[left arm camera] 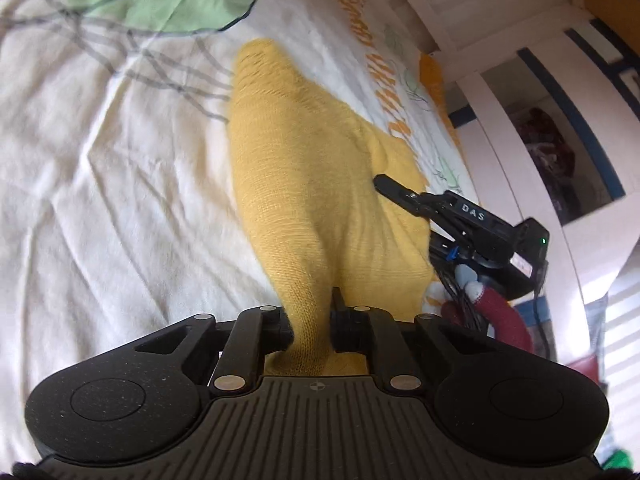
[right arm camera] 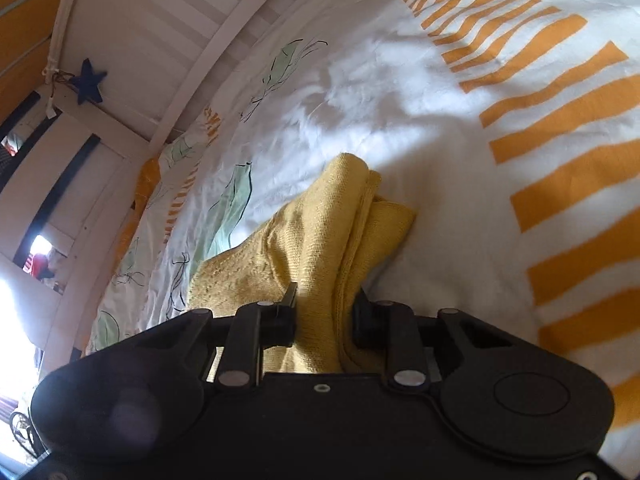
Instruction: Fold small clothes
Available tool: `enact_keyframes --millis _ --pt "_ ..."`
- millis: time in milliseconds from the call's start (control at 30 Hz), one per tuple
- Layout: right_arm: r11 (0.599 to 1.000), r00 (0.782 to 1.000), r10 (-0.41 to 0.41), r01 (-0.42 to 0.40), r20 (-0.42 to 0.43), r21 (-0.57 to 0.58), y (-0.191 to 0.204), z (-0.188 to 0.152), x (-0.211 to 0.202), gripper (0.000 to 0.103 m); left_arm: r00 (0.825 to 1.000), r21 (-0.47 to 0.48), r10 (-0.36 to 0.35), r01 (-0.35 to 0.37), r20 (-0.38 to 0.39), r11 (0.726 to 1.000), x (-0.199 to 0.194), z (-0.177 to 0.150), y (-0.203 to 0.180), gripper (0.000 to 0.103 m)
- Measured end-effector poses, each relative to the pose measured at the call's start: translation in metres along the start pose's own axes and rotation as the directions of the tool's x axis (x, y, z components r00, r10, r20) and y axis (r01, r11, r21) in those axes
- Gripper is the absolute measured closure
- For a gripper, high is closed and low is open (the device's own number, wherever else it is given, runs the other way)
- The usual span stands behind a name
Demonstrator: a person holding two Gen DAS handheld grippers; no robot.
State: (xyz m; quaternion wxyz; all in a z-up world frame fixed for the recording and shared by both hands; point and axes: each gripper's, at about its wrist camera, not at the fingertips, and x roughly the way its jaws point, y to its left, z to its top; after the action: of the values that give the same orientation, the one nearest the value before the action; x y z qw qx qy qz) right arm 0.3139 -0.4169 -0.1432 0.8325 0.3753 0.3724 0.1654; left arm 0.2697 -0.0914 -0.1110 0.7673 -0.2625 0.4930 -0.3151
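On the bed's printed duvet (left arm camera: 100, 168), both tools pinch a yellow knit garment (left arm camera: 304, 168): left tool (left arm camera: 311, 320) at six o'clock, right tool (right arm camera: 325, 316) gripping bunched layers. Next, likely lift and fold over.

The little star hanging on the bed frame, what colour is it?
The star is dark blue. It shows only in the right wrist view, near the top left.

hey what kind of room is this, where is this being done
Most likely a bedroom, perhaps a child's. The yellow knit garment lies on a printed duvet cover, with a white slatted bed rail behind it and a blue star ornament hanging there.
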Motion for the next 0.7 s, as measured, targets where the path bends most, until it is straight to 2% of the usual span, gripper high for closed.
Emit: enact_keyframes --millis 67,267,567,633,700 --pt "0.999 1.0 0.014 -0.014 -0.005 0.039 0.007 -0.007 -0.002 0.068 1.0 0.047 0.006 -0.006 -0.003 0.999 -0.013 -0.002 -0.011 0.091" --pt "0.997 0.996 0.035 -0.029 -0.081 0.074 0.037 -0.05 -0.008 0.068 0.999 0.067 0.044 -0.042 -0.023 0.997 -0.063 -0.025 -0.009 0.091" --pt "0.988 0.966 0.135 -0.115 -0.219 0.098 0.081 -0.14 -0.017 0.067 0.994 0.05 0.089 -0.085 -0.071 0.995 -0.149 -0.096 0.008 0.09" --pt "0.993 0.969 0.112 -0.103 -0.219 0.05 0.091 -0.153 -0.022 0.065 0.988 0.092 0.137 -0.131 -0.065 0.987 -0.155 -0.11 0.007 0.087" --pt "0.999 0.983 0.026 -0.033 -0.183 -0.038 0.099 -0.16 -0.028 0.063 0.976 0.137 0.214 -0.208 -0.034 0.968 -0.154 -0.123 0.006 0.084"
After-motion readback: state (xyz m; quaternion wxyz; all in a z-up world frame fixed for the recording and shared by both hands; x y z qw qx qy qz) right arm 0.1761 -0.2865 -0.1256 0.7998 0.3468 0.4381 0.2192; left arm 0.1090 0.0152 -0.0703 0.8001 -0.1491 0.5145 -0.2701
